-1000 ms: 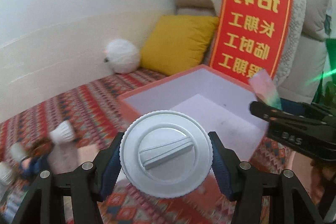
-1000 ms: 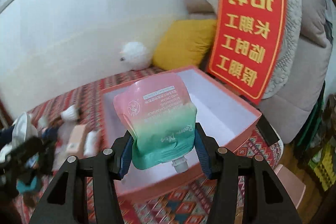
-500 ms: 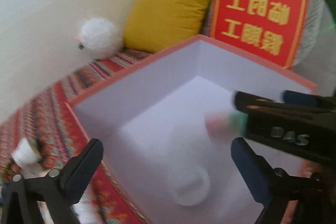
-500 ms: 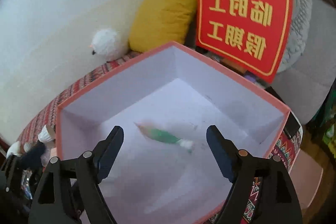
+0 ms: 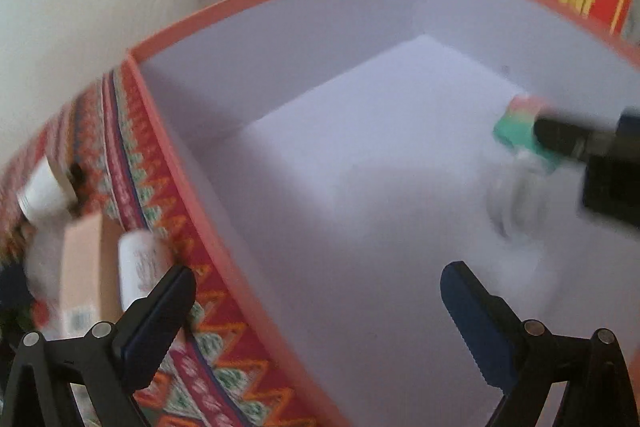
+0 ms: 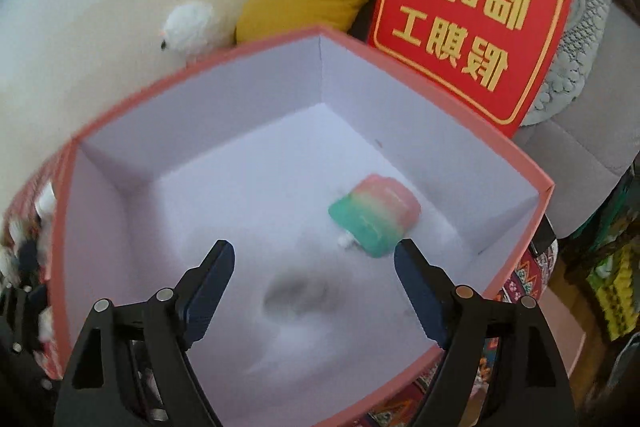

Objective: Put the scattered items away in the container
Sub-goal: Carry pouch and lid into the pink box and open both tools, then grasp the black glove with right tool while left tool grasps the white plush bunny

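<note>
Resting flat on the white floor of the pink-rimmed cardboard box, right of centre in the right wrist view, is the soft pink-to-green gradient refill pouch with its small white spout turned toward the lower left. The right gripper hovers over the box at the bottom of the frame, its blue-padded jaws spread wide with nothing between them. In the left wrist view the left gripper is likewise wide open and empty, straddling the box's near wall at the bottom of the frame. A blurred pale round shape at the right of that view, just below the pouch, may be a white lid, though the smear leaves that uncertain.

At the left edge of the left wrist view, outside the box on the red patterned woven cloth, scattered items remain: a small white bottle and a tan carton just beside it. Both are probably light. The bottle looks smooth and round, so it could slip or roll; gripping across its middle seems safest. The carton should be stiff but crushable, best pinched on its flat faces.
</note>
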`<state>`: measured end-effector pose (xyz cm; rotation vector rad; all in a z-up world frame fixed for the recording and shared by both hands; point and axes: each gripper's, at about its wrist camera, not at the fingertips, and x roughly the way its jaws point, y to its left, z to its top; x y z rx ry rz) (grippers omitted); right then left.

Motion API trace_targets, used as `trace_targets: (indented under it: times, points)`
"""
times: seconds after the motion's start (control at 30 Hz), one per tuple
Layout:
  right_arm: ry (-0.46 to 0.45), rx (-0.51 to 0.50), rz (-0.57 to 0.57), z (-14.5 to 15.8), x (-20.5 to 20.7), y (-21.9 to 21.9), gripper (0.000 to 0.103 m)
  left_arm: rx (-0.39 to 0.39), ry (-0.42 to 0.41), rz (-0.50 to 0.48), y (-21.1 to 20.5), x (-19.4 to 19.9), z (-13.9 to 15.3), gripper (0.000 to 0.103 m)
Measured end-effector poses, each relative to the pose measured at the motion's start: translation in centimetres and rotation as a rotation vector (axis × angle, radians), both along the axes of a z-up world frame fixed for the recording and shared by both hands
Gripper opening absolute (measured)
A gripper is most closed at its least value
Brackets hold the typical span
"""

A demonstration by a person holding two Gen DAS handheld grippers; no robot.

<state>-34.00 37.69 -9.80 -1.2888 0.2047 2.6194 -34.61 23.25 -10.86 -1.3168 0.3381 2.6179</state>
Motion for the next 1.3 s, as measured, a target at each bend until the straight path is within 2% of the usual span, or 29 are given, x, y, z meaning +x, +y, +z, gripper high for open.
trace_targets:
  times: [0.07,0.13,0.2,0.37,0.5,0.57,0.63,0.67,0.7,0.8,0.93,1.1,1.2,1.3]
  points:
    - [-0.015,0.058,0.023,-0.1,0.3,-0.8,0.085,0.028,-0.004,0.038,-0.9,0.7,0.4,0.101]
    - [-0.022,0.091,0.044,-0.1,0.7,-1.6,0.086,0.023,0.007,0.046,-1.5,1.7,0.7,0.101]
    - [-0.043,0.121,0.056,-0.4,1.3,-2.3,0.089,0.021,0.020,0.059,-2.1,2.8,1.2,0.101]
    - [-0.104,0.245,0.102,-0.7,2.7,-5.6,0.095,0.038,-0.005,0.098,-3.8,4.2,1.4,0.101]
    - [-0.128,0.195,0.107,-1.0,3.2,-6.4,0.095,0.057,-0.013,0.109,-5.0,4.9,1.7,0.101]
    - [-0.086,0.155,0.080,0.0,3.4,-6.3,0.094,0.108,-0.019,0.089,-5.6,5.4,2.2,0.100]
    - [-0.004,0.141,0.050,2.2,4.1,-6.5,0.094,0.172,-0.014,0.068,-6.6,6.2,3.1,0.100]
    - [0.049,0.135,0.045,3.5,4.5,-6.8,0.094,0.187,0.024,0.075,-7.5,6.9,4.0,0.100]
    - [0.103,0.120,0.045,4.9,5.1,-7.3,0.094,0.197,0.083,0.091,-9.0,8.0,5.5,0.100]
    - [0.237,0.041,0.085,8.3,6.6,-9.4,0.095,0.212,0.165,0.125,-13.0,10.2,8.0,0.100]
    - [0.313,-0.061,0.215,10.5,7.7,-14.3,0.096,0.205,0.220,0.216,-20.6,12.9,9.6,0.100]
    - [0.286,-0.074,0.409,9.8,8.2,-23.5,0.096,0.167,0.210,0.390,-31.1,17.1,7.8,0.101]
    - [0.236,-0.042,0.538,7.9,8.9,-29.5,0.096,0.129,0.187,0.505,-37.1,20.1,5.5,0.101]
    - [0.173,-0.010,0.668,5.7,9.6,-35.8,0.096,0.125,0.146,0.604,-41.7,22.1,3.2,0.101]
